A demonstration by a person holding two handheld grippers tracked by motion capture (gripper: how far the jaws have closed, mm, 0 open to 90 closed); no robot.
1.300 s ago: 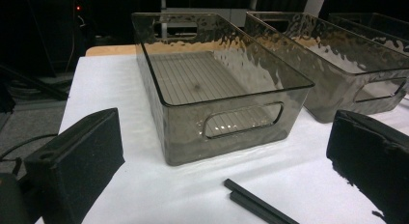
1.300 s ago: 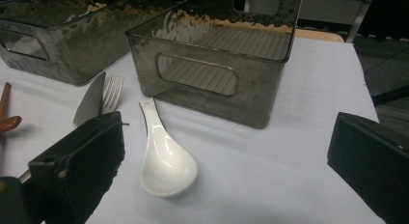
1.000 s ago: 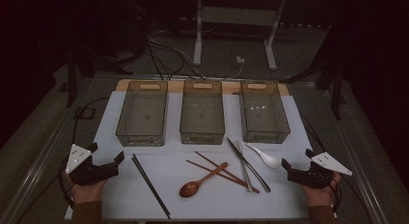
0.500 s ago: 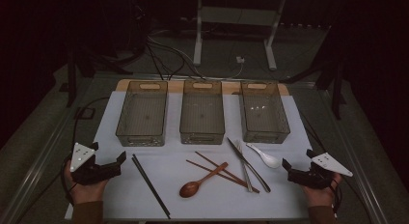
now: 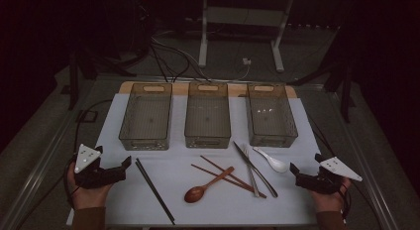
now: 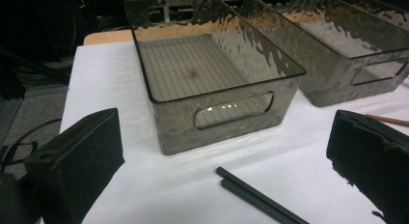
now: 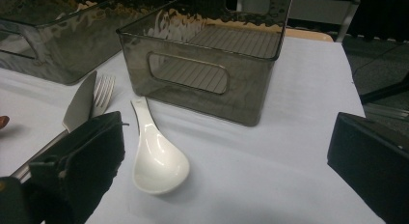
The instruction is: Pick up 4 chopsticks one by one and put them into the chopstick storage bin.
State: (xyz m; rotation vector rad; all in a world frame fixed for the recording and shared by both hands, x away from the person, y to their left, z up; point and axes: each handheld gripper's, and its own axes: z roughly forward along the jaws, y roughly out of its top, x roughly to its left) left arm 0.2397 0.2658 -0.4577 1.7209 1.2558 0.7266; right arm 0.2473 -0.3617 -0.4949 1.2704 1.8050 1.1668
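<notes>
Since the earlier frame, little had shifted: the left gripper (image 5: 121, 165) had eased slightly down toward the near table edge. Its jaws stood wide apart, empty, with the pair of black chopsticks (image 5: 154, 190) just beside them. The right gripper (image 5: 295, 172), equally wide and empty, hovered near the white ceramic spoon (image 5: 271, 160). Bare white sheet (image 5: 208, 210) lay between them. In the left gripper view the chopsticks' far ends were cut off.

Black chopsticks (image 5: 154, 190) flat on table, white spoon (image 5: 271, 161) near right bin
</notes>
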